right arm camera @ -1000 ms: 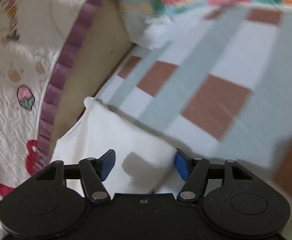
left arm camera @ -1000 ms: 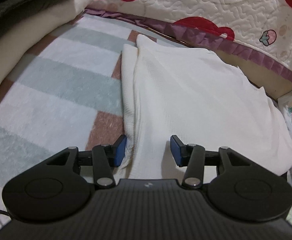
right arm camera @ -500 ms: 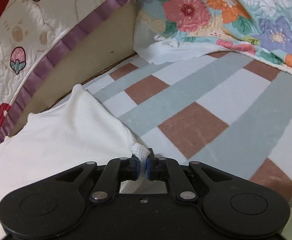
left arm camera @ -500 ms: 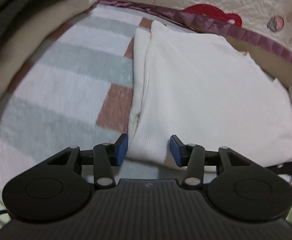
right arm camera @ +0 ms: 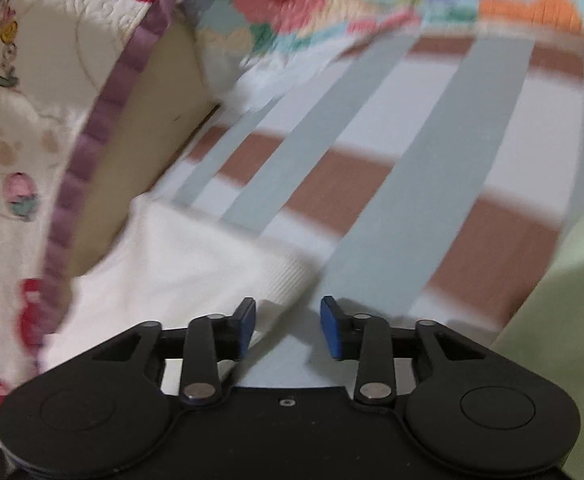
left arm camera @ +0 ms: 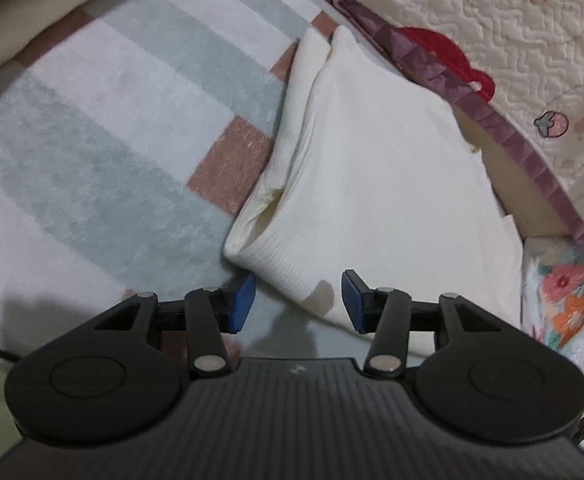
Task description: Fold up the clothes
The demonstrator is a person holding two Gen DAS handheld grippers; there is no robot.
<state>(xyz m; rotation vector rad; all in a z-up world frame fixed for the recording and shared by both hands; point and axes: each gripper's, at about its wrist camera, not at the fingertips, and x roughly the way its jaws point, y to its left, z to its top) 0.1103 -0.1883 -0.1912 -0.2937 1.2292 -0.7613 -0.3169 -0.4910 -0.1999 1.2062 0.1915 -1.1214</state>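
Having let go of the white garment's (right arm camera: 195,264) corner pinched half a second ago, right gripper (right arm camera: 287,326) now opening, blue pads standing apart with the ribbed hem just beside the left pad and only striped blanket (right arm camera: 432,184) between them. Pointing steeply downward over the bed (view blurred). Hovering likewise tilted down, left gripper (left arm camera: 298,300) keeping its jaws parted, nothing pinched, the folded garment's (left arm camera: 372,184) near edge lying between the pads without touching them. Lying flat on the blanket (left arm camera: 103,128), beside the quilted cover (left arm camera: 512,40).
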